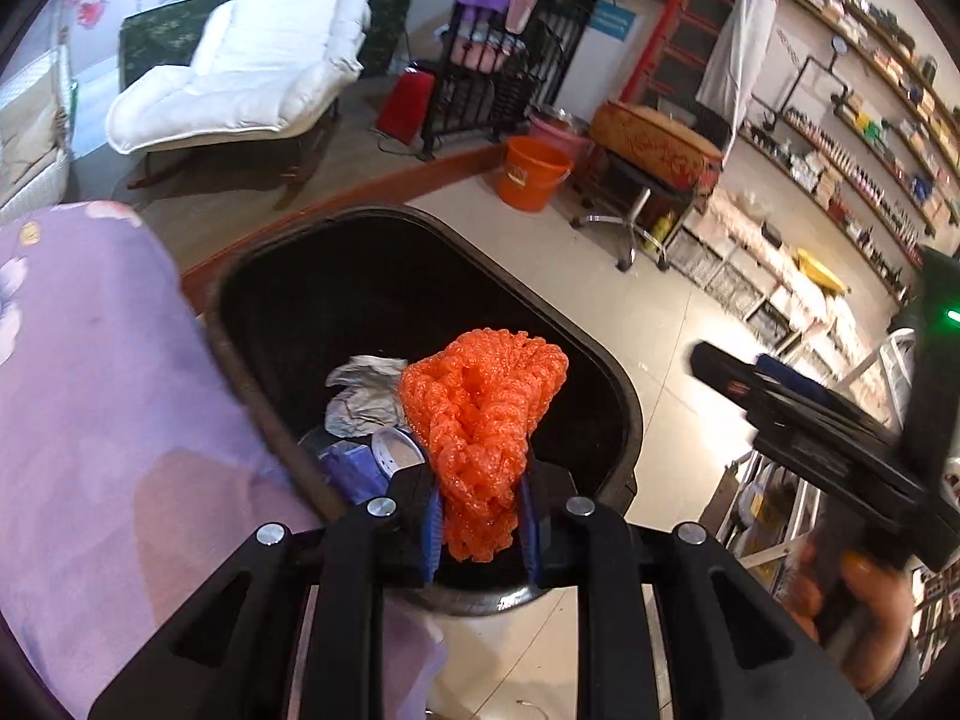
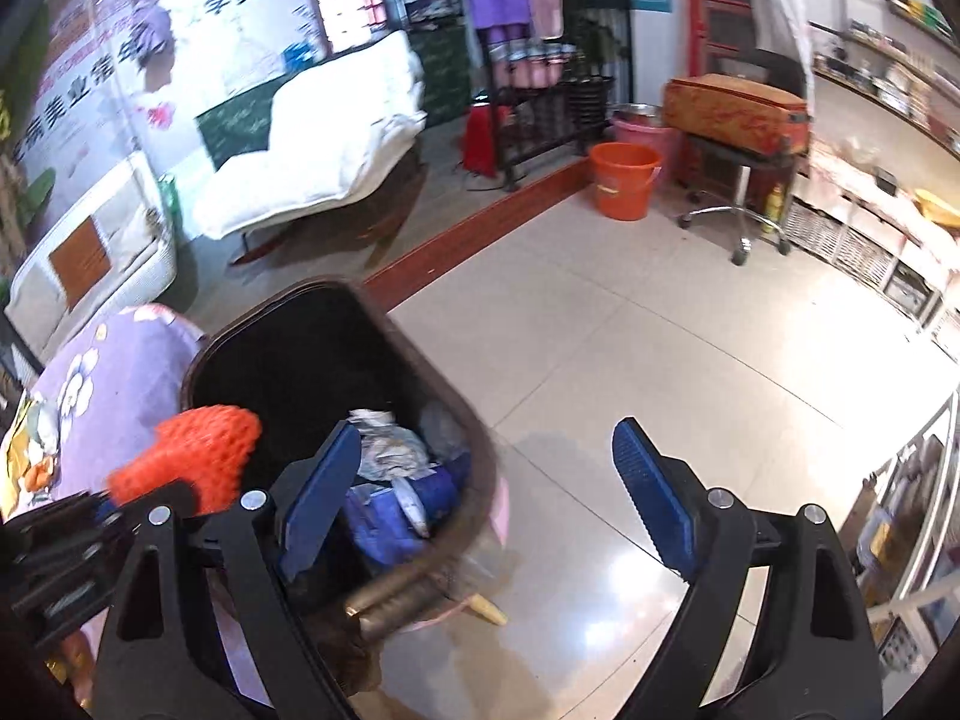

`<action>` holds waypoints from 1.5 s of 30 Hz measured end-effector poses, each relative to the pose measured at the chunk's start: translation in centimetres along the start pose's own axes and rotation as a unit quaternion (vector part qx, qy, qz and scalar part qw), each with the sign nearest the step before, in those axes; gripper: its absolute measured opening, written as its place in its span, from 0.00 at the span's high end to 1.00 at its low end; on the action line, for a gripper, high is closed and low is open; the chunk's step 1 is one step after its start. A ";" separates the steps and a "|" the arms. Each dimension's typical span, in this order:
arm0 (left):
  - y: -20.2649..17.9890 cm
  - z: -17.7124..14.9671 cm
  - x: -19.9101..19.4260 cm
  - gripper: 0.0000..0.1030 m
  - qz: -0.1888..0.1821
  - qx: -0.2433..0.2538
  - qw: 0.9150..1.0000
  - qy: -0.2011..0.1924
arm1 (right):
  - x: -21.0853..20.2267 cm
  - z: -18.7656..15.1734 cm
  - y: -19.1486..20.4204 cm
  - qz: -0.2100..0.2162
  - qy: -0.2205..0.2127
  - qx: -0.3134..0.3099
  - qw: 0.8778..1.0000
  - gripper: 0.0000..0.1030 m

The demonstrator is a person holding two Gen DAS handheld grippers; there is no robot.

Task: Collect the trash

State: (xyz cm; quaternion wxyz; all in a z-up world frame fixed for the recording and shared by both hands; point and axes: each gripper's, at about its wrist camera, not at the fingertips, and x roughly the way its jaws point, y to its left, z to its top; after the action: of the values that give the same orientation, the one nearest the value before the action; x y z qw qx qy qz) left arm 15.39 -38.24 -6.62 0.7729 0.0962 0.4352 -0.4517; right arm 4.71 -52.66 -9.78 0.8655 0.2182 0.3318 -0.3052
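Observation:
My left gripper (image 1: 480,516) is shut on an orange foam net (image 1: 486,414) and holds it over the open black trash bin (image 1: 606,372). Crumpled paper (image 1: 360,390) and blue wrappers (image 1: 354,468) lie inside the bin. In the right wrist view the net (image 2: 198,456) shows at the lower left, over the bin's (image 2: 264,324) near side. My right gripper (image 2: 486,498) is open and empty, over the bin's right edge and the floor. It also shows blurred at the right of the left wrist view (image 1: 780,396).
A purple flowered cloth (image 1: 90,390) covers a surface left of the bin. An orange bucket (image 2: 624,180), a pink bucket (image 2: 642,135), a wheeled stool (image 2: 738,120) and a white lounge chair (image 1: 252,72) stand farther back. Shelves (image 1: 840,138) line the right wall.

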 end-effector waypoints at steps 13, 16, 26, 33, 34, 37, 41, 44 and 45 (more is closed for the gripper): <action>-2.1 -0.1 1.8 0.17 0.025 0.043 0.999 0.003 | -1.1 -0.7 -3.5 -0.043 -0.010 0.018 0.999 0.16; -1.6 -0.3 0.7 0.17 0.018 0.042 0.999 -0.011 | -1.2 -0.8 -3.2 -0.040 -0.011 0.016 0.999 0.16; 1.2 -3.7 -6.5 0.13 0.068 0.039 0.993 -0.086 | -2.0 -1.5 1.9 0.014 -0.013 -0.025 0.999 0.14; 6.7 -7.2 -12.2 0.13 0.140 0.003 0.983 -0.117 | -3.0 -2.4 9.8 0.104 0.000 -0.091 0.990 0.14; 8.0 -7.8 -13.1 0.13 0.152 -0.011 0.981 -0.117 | -3.1 -2.6 11.3 0.122 0.006 -0.105 0.987 0.14; 11.5 -9.0 -15.7 0.13 0.170 -0.046 0.976 -0.127 | -3.2 -3.3 15.6 0.170 0.024 -0.144 0.975 0.14; 16.7 -10.4 -18.7 0.14 0.205 -0.081 0.967 -0.129 | -3.3 -4.4 21.4 0.232 0.049 -0.186 0.953 0.14; 20.7 -10.6 -20.4 0.23 0.231 -0.095 0.960 -0.123 | -3.2 -5.3 25.5 0.271 0.072 -0.216 0.935 0.14; 22.2 -11.0 -21.0 0.25 0.238 -0.099 0.959 -0.121 | -3.2 -5.5 26.8 0.280 0.077 -0.227 0.930 0.14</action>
State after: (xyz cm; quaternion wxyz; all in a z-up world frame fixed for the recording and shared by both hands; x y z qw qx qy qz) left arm 21.81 -6.68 -2.72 0.9106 0.0640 0.3453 -0.2179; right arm 18.48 -28.98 -6.60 0.9141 0.1226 0.3832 0.0506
